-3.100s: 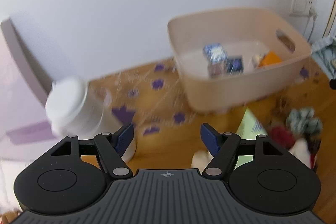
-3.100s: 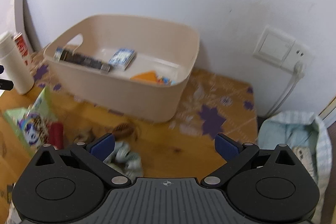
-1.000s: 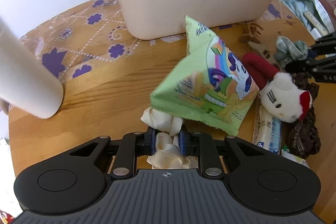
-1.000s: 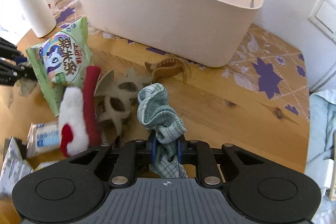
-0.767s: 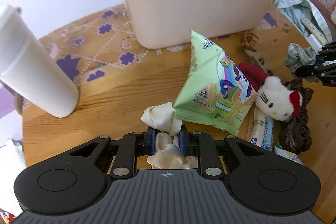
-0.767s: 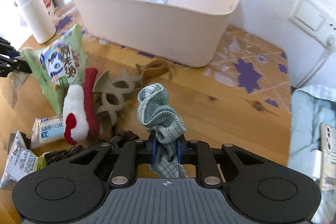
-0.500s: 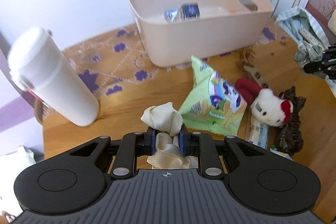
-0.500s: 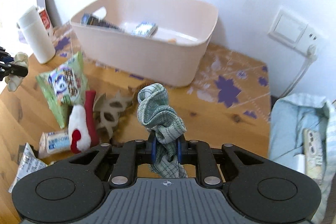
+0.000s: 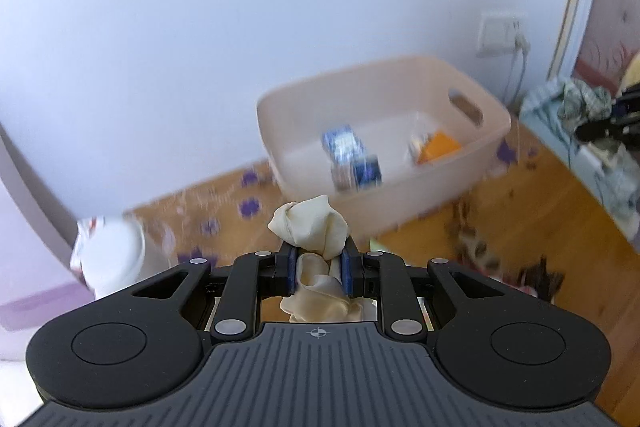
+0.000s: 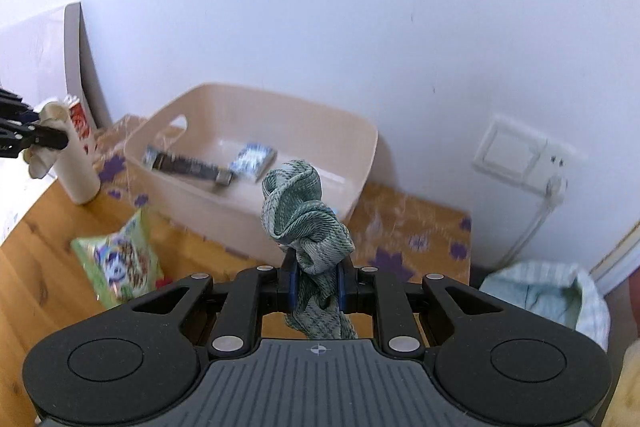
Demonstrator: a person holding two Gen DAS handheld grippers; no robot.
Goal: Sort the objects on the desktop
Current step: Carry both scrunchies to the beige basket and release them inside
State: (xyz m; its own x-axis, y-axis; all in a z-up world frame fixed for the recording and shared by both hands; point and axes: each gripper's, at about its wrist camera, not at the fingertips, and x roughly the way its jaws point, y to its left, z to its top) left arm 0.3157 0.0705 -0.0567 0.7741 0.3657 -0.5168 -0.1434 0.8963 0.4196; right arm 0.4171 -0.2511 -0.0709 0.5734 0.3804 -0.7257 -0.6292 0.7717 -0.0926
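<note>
My left gripper [image 9: 319, 257] is shut on a cream fabric scrunchie [image 9: 310, 227], held up in the air in front of the beige bin [image 9: 496, 115]. A green patterned scrunchie [image 10: 300, 215] is clamped in my right gripper [image 10: 316, 275], also raised above the table, short of the beige bin [image 10: 362, 163]. In the right wrist view the left gripper [image 10: 36, 141] with the cream scrunchie [image 10: 46, 135] shows at the far left. Far right in the left wrist view, the right gripper [image 9: 608, 125] shows with the green scrunchie [image 9: 582, 103]. Several small packets lie inside the bin.
A white tumbler [image 10: 76, 167] stands left of the bin, a red can [image 10: 80, 121] behind it. A green snack bag [image 10: 120, 259] lies on the wooden table [image 10: 36, 287]. Dark hair accessories [image 9: 476, 247] lie right. A wall socket [image 10: 524, 157] and light cloth bag [image 10: 548, 301] sit at the right.
Both grippers rose well above the table with their scrunchies and tipped up, so the bin's inside and the wall fill the views. The table items dropped low or out of frame.
</note>
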